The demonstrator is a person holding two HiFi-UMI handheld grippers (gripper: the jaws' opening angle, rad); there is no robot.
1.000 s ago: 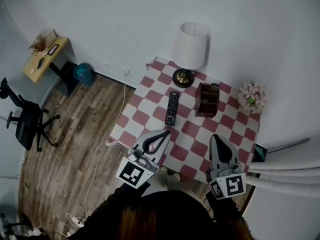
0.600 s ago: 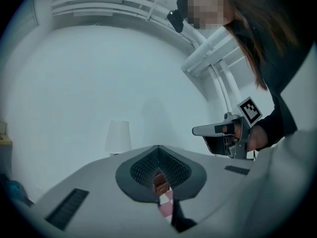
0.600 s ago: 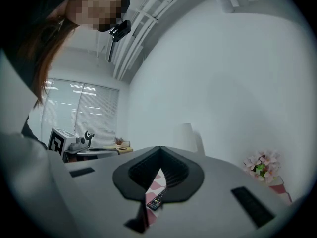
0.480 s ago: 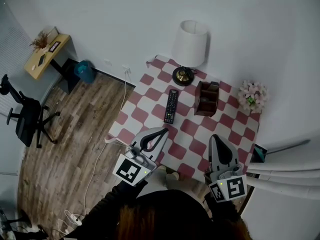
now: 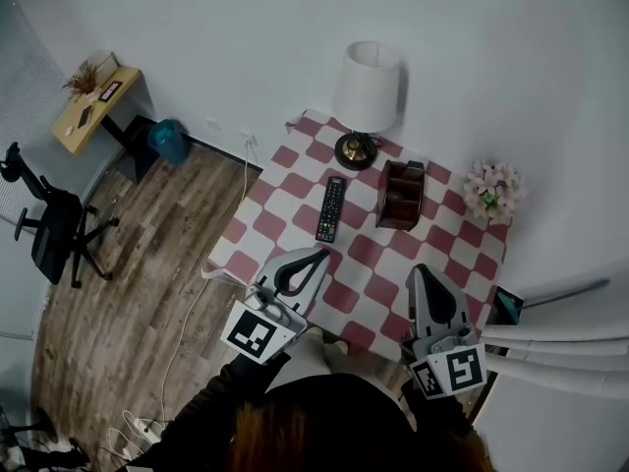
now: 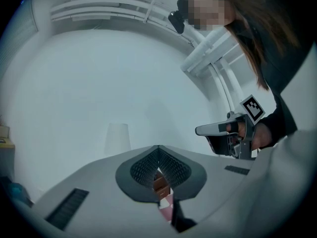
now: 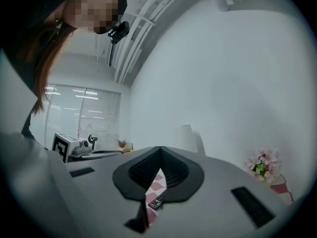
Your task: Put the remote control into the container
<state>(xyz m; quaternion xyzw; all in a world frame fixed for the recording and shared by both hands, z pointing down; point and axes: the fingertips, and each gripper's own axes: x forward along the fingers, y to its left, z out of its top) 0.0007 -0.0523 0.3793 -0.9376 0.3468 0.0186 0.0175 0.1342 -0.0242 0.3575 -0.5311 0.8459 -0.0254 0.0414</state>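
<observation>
A black remote control lies flat on the red-and-white checked table, left of a brown wooden container that stands upright. My left gripper hovers over the table's near left edge, shut and empty. My right gripper hangs over the near right part, shut and empty too. In the left gripper view the shut gripper leaves a slit that shows the container. In the right gripper view the slit of the shut gripper shows the remote control.
A white-shaded lamp stands at the table's far edge behind the remote. A pot of pink flowers sits at the far right corner. A white wall runs behind the table. Wooden floor, a cable and an office chair lie to the left.
The head view has shifted slightly, so the table sits a little further left in it. Both grippers hold about the same place and stay shut. The remote and container have not moved.
</observation>
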